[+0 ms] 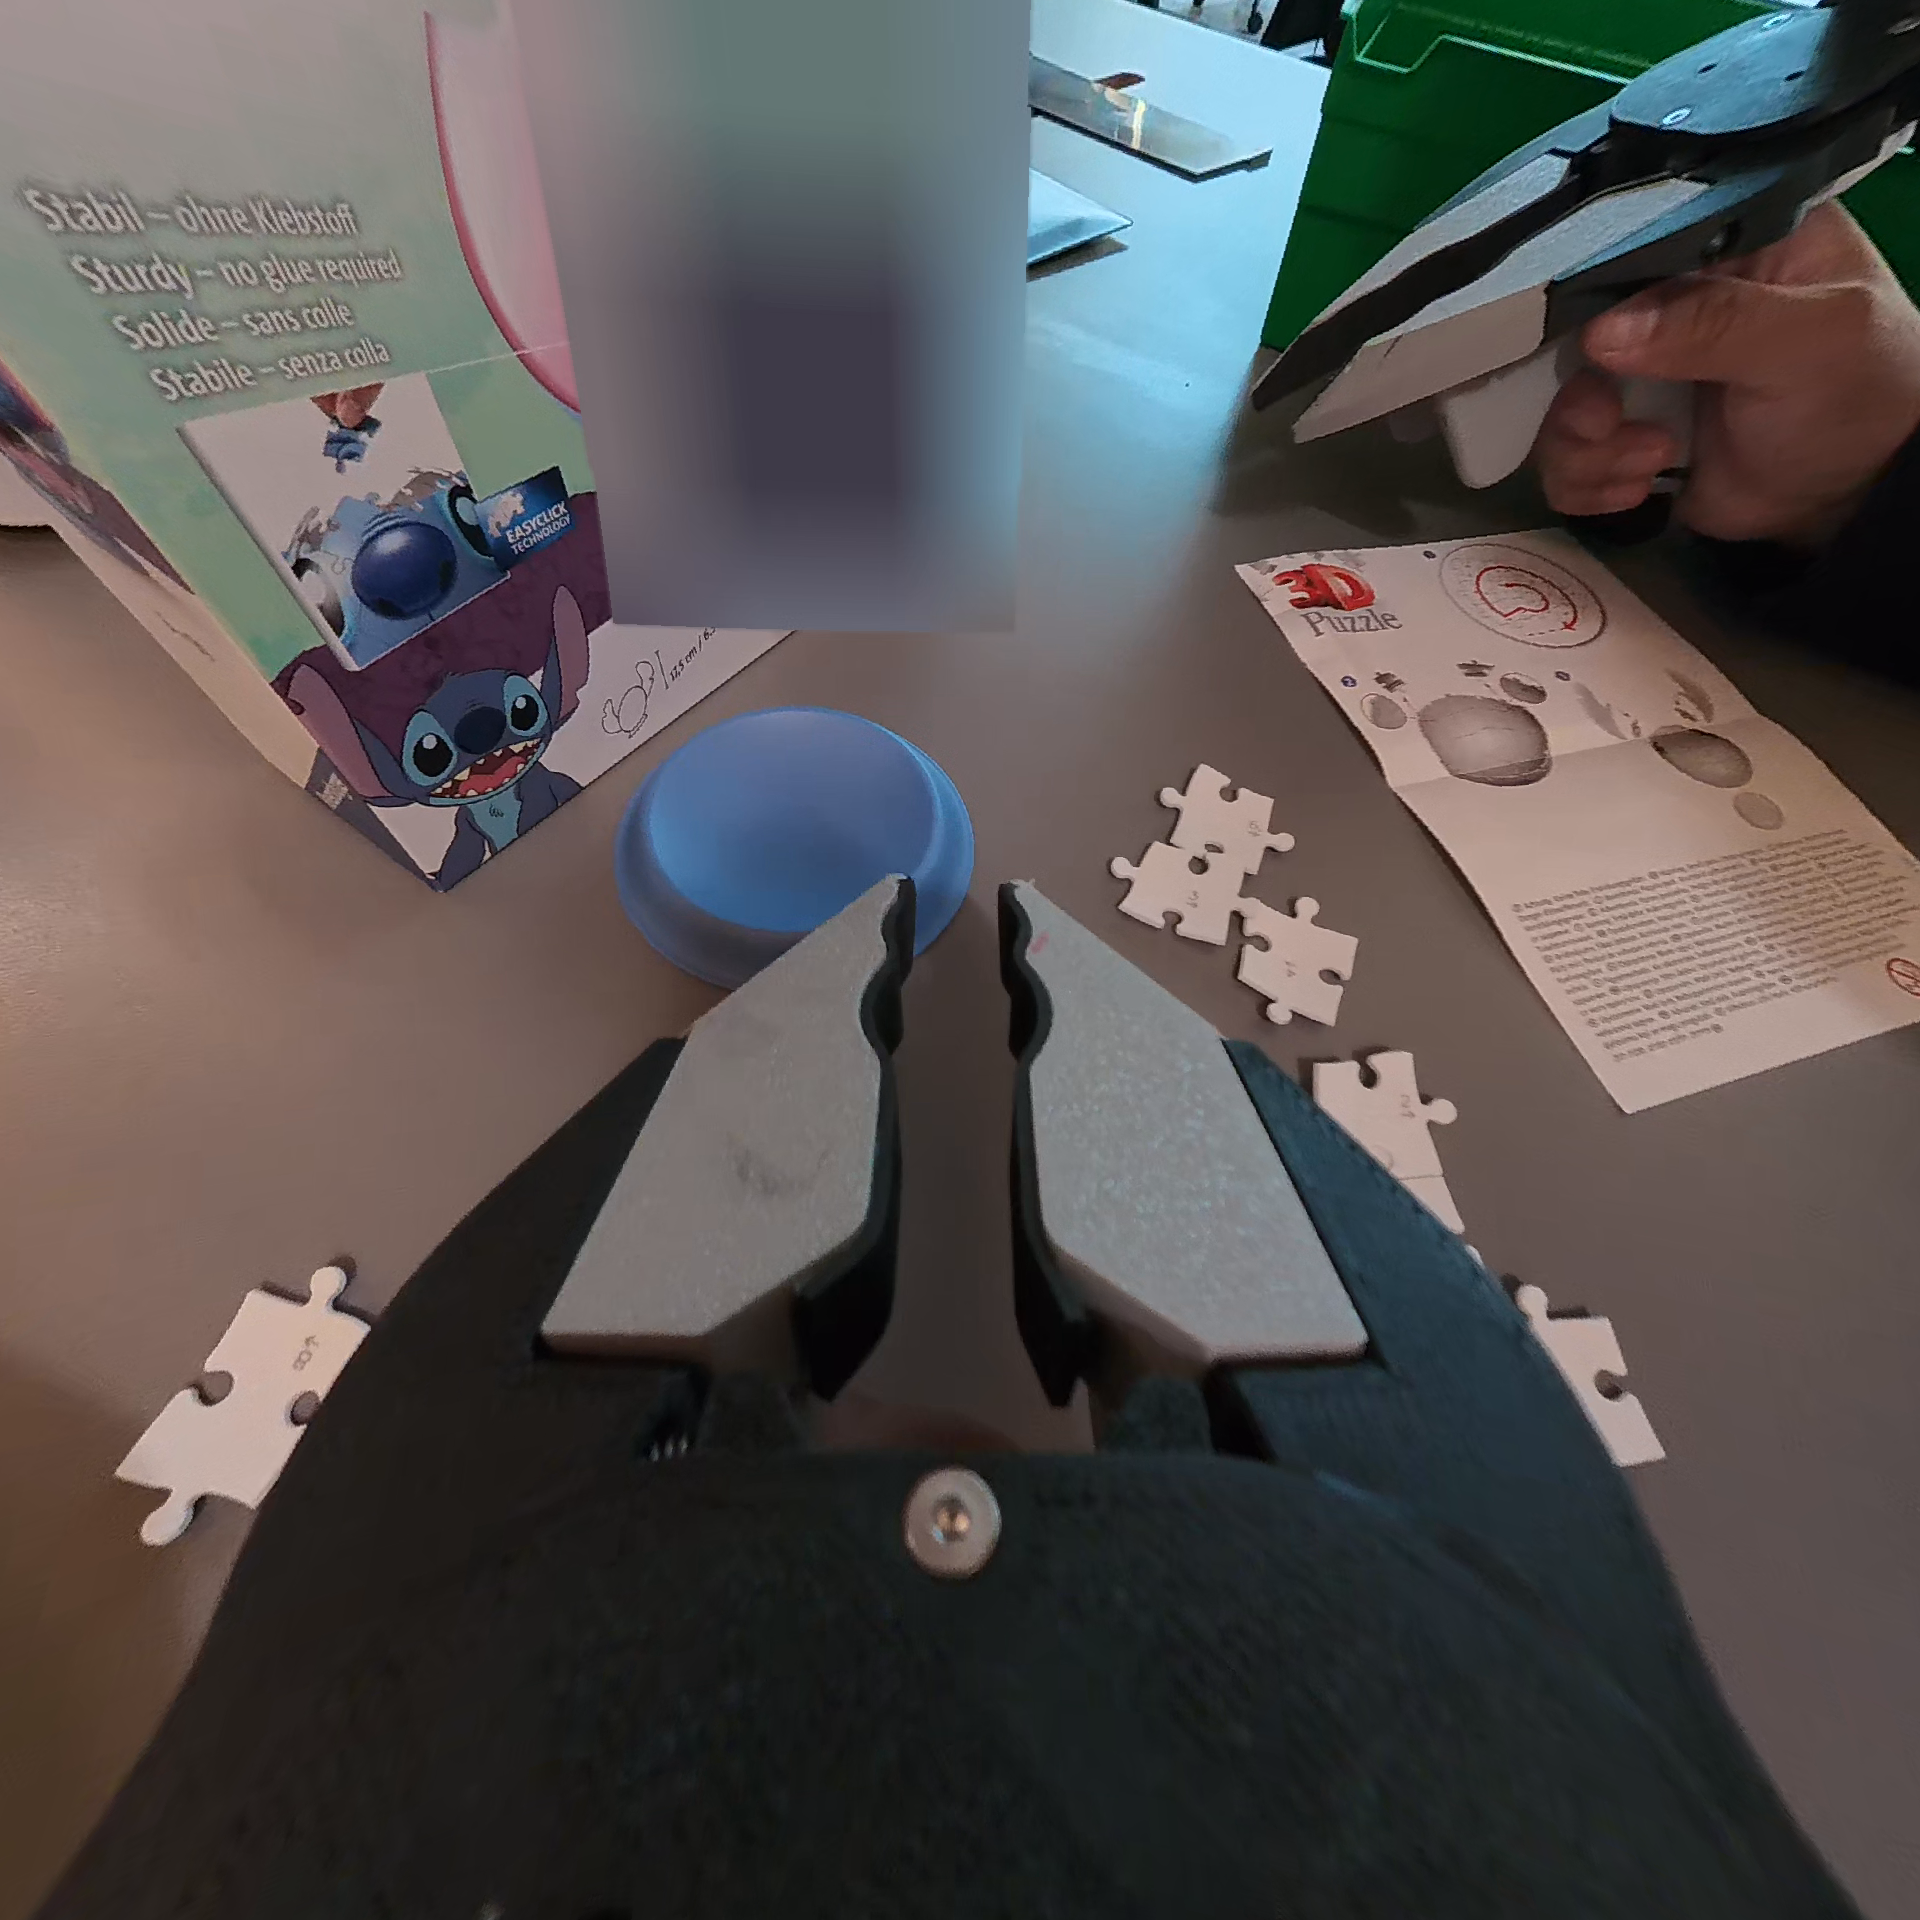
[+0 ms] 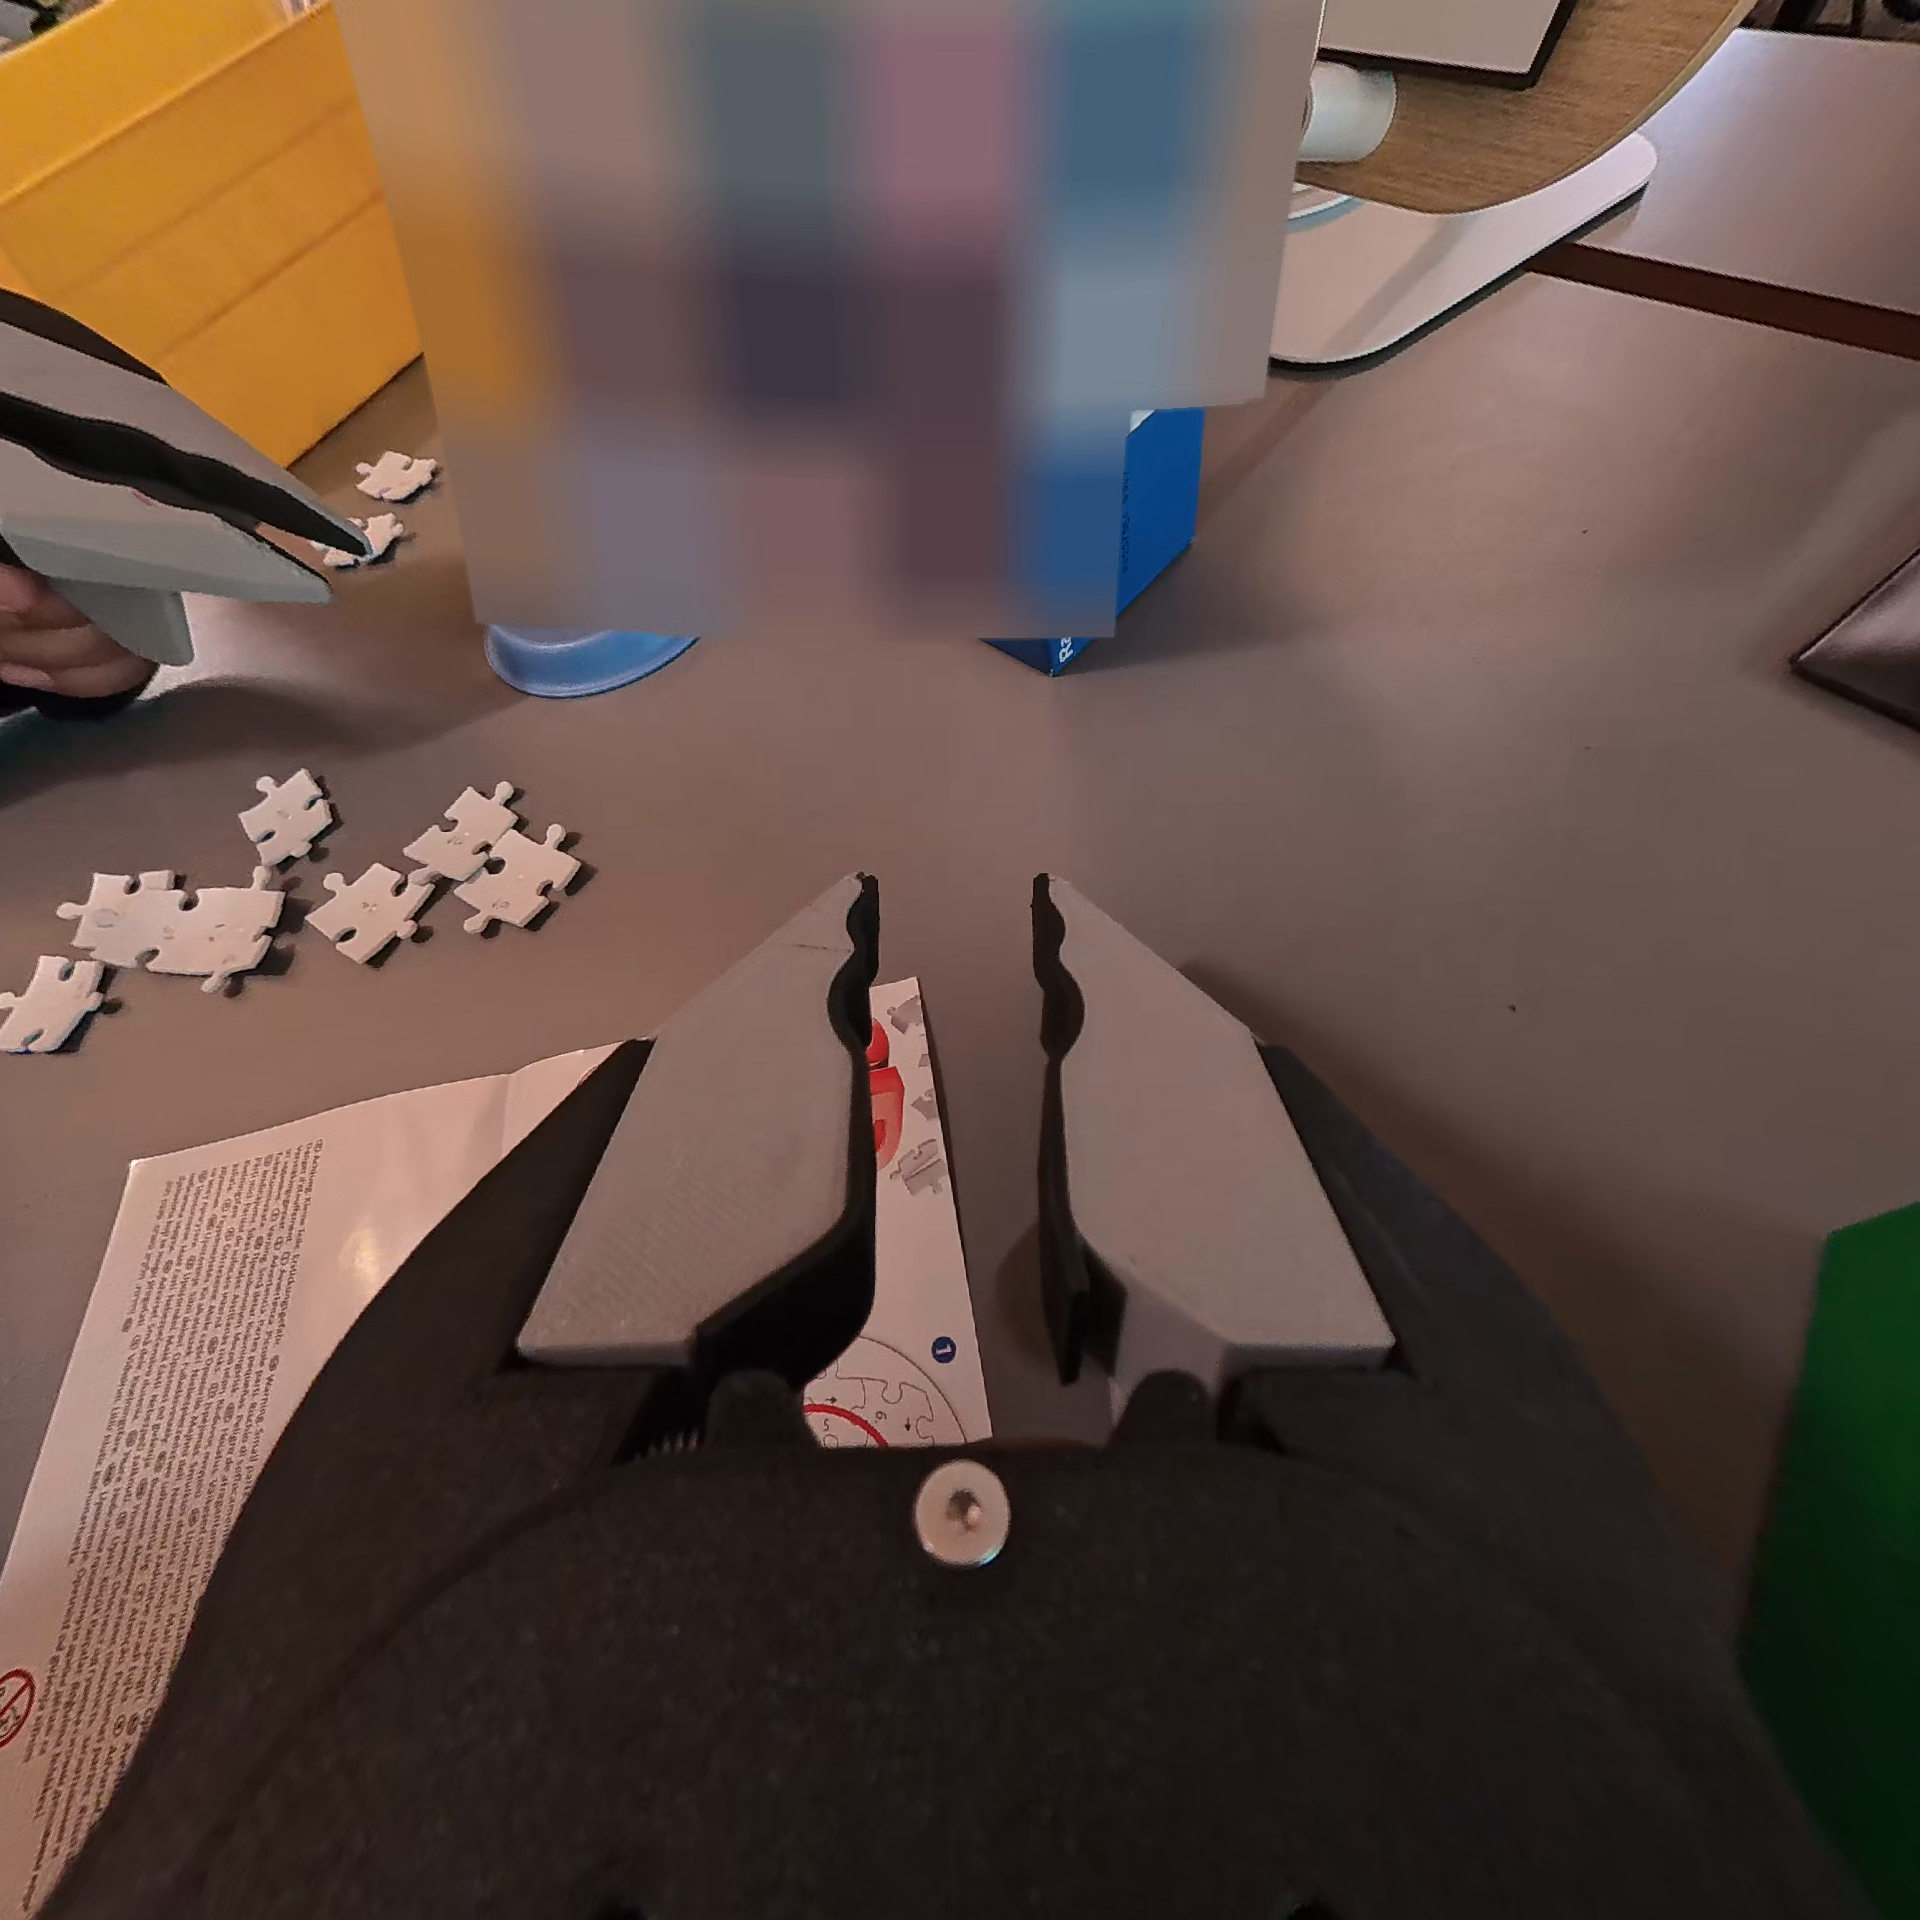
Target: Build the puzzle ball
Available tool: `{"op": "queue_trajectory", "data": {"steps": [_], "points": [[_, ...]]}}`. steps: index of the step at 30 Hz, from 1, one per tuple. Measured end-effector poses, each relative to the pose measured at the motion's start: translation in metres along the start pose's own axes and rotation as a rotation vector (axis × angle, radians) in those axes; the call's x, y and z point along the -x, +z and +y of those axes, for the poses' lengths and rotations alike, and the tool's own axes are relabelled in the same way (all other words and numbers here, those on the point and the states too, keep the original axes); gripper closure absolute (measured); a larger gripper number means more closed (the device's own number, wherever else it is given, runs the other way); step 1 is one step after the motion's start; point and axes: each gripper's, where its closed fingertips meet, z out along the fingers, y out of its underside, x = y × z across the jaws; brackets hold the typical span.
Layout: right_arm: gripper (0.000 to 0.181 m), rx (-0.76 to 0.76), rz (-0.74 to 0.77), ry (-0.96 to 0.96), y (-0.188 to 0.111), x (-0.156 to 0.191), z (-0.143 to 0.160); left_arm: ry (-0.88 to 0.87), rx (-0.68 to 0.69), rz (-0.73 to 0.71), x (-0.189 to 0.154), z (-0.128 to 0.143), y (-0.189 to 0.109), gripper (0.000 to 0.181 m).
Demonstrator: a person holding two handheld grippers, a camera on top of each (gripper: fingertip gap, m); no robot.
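Observation:
Several white puzzle pieces lie face down on the grey table, a joined cluster [image 1: 1231,894] right of my left gripper [image 1: 956,894] and one piece [image 1: 249,1392] at the lower left. A blue round stand [image 1: 769,831] sits just ahead of the left gripper, which is open and empty above the table. In the right wrist view the pieces [image 2: 312,894] lie to the left. My right gripper [image 2: 956,894] is open and empty, above the instruction sheet [image 2: 208,1299]. The right gripper also shows in the left wrist view [image 1: 1278,410], held by a hand.
The puzzle box [image 1: 312,468] stands at the left behind the stand. The instruction sheet [image 1: 1662,831] lies at the right. A green crate [image 1: 1475,135] stands at the far right, a yellow crate [image 2: 208,208] at the far left. A white base [image 2: 1475,239] is behind. About 20 cm separates my left fingertips from my right.

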Motion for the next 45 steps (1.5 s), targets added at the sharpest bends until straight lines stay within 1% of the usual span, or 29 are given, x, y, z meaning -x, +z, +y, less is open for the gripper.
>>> {"op": "queue_trajectory", "data": {"steps": [12,26,33,43,44,45], "points": [[0.154,0.026,-0.008,-0.01,0.004,0.002,0.005,0.011,-0.003,-0.002,-0.001,-0.001,0.0,0.168],[0.155,0.018,-0.003,-0.014,0.002,0.002,0.003,0.026,0.019,0.025,-0.007,0.003,0.001,0.168],[0.155,0.029,-0.001,-0.016,0.004,0.001,0.006,0.026,-0.007,0.01,-0.005,-0.003,-0.002,0.168],[0.155,0.031,0.0,-0.018,0.005,0.001,0.006,0.03,-0.005,0.014,-0.007,-0.002,-0.001,0.168],[0.155,0.031,0.0,-0.018,0.005,0.001,0.006,0.032,-0.001,0.03,-0.009,-0.002,-0.001,0.171],[0.155,0.031,0.001,-0.018,0.005,0.001,0.006,0.04,0.005,0.063,-0.015,-0.001,-0.001,0.179]]}}
